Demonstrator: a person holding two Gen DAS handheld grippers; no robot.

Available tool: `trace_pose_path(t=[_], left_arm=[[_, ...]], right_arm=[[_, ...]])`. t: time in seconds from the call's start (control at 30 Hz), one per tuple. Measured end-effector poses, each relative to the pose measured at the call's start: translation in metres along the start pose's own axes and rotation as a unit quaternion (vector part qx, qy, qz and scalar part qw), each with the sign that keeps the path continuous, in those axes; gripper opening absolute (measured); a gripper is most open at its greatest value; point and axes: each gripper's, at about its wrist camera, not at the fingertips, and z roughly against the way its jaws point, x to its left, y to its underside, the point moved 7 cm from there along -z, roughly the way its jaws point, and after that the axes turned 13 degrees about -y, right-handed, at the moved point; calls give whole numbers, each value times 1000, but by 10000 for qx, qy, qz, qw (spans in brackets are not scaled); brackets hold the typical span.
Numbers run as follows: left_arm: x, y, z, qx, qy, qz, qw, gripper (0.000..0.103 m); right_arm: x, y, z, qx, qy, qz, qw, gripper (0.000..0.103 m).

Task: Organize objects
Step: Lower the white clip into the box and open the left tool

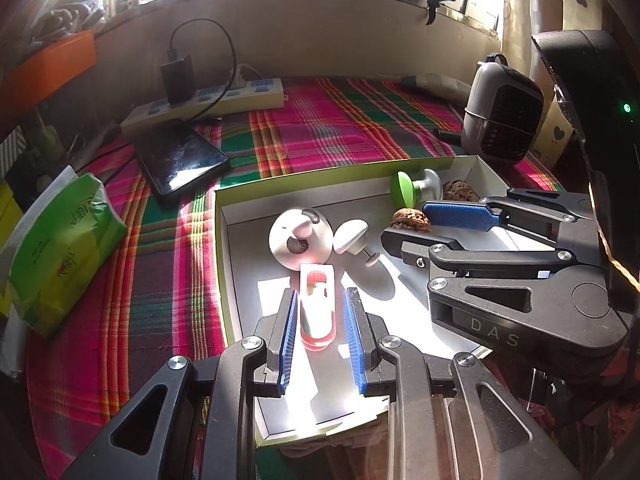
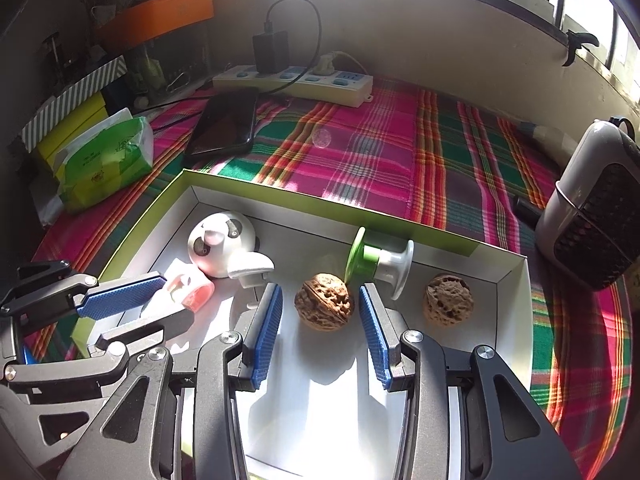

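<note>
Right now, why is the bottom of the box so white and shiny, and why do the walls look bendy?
Left wrist view: window sunlight washes out the box floor beside the pink container. Right wrist view: the walnut and the gripper fingers cast hard shadows on that floor. Both views: the fisheye lens curves the walls and window sill and darkens the corners.
</note>
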Motion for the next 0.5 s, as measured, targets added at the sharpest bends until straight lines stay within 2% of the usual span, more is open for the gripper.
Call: trace_pose_path(t=[0.5], left_arm=[[6, 4, 21, -142, -9, 58, 9999, 22]], right_arm=[[6, 9, 23, -199, -12, -103, 9997, 42]])
